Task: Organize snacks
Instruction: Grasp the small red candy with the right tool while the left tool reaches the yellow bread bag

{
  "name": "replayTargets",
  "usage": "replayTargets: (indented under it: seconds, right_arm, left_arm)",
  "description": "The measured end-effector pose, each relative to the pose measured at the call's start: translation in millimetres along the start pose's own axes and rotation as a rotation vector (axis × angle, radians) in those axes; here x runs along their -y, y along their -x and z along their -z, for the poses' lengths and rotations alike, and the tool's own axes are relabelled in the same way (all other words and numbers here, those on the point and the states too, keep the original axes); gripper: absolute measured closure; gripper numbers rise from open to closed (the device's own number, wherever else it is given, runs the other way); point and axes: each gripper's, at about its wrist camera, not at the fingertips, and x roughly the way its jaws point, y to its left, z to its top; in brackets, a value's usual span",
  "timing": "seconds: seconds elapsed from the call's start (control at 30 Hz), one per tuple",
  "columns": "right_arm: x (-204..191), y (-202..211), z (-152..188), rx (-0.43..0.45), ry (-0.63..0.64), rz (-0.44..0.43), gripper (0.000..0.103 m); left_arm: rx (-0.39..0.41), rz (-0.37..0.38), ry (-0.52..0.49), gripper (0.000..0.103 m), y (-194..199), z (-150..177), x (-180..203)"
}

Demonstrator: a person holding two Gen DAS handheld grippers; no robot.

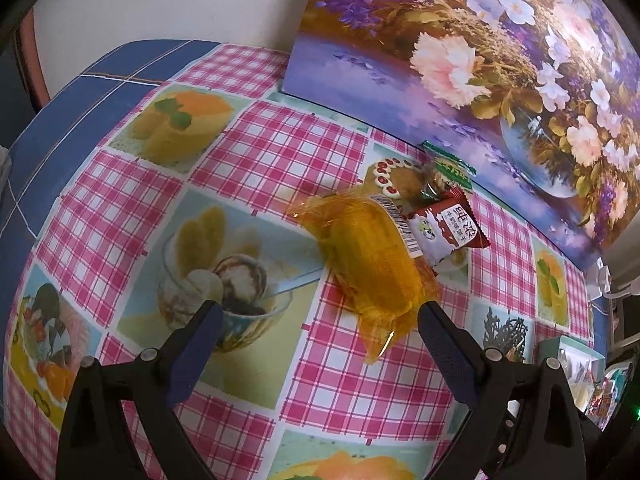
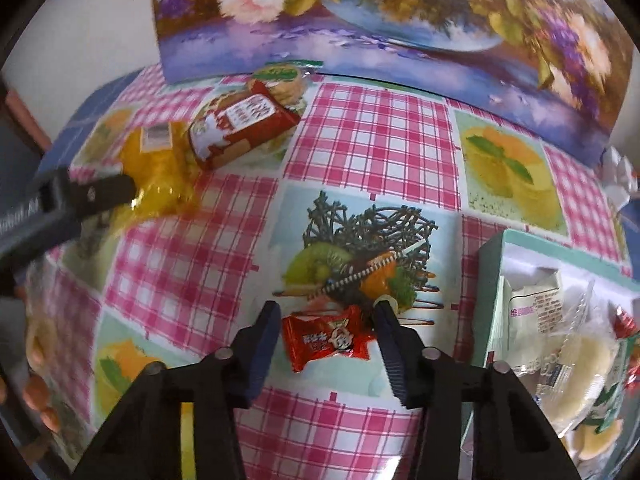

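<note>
The right gripper (image 2: 326, 338) stands wide around a small red candy packet (image 2: 326, 343), apparently untouched. The mint box (image 2: 490, 280) is cut off rightward. Farther left, the left gripper (image 1: 320, 316), spread wide, fronts the orange-wrapped snack (image 1: 372, 258).

We hold the left gripper (image 1: 320, 316) low over the worktop (image 1: 256, 152) with its two dark blue fingers (image 1: 200, 344) spread wide apart, angled down and forward. The right finger of this gripper touches the near end of the orange-wrapped snack (image 1: 372, 264), our landmark; the left finger stands well apart from it. From the right wrist view, one finger of the left gripper meets the same snack. We hold the right gripper (image 2: 326, 340) well to the right of the landmark, fingers (image 2: 260, 352) parted and not closed. A hand (image 2: 38, 380) shows at the lower left edge of the right wrist view, fingertips only.
</note>
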Motion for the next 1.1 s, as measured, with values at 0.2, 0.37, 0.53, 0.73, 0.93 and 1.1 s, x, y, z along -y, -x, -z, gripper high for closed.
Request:
replayTargets:
  seconds: [0.2, 0.37, 0.53, 0.73, 0.93, 1.1]
  right_arm:
    - [-1.4, 1.5, 3.1, 0.007, 0.013, 0.003, 0.064]
    - [5.5, -1.0, 3.7, 0.02, -0.014, -0.008, 0.068]
    - [8.0, -4.4, 1.4, 0.034, -0.026, -0.021, 0.068]
    - [9.6, -5.6, 0.4, 0.054, -0.027, -0.02, 0.068]
    - [7.6, -9.1, -1.9, 0.06, -0.038, -0.025, 0.068]
    - [7.7, -7.2, -1.7, 0.062, -0.053, -0.028, 0.068]
  left_arm:
    - [-0.017, 0.016, 0.02, 0.005, -6.9, 0.7, -1.5]
    - [0.002, 0.035, 0.032, 0.005, -5.9, -0.3, 1.2]
    - [0.04, 0.118, 0.049, 0.005, -5.0, -5.8, 9.4]
    - [0.045, 0.055, 0.02, 0.006, -27.7, -14.9, 23.4]
    - [0.032, 0.037, 0.005, 0.036, -40.8, -10.7, 30.7]
    - [0.03, 0.045, -0.001, 0.051, -34.8, -5.5, 32.6]
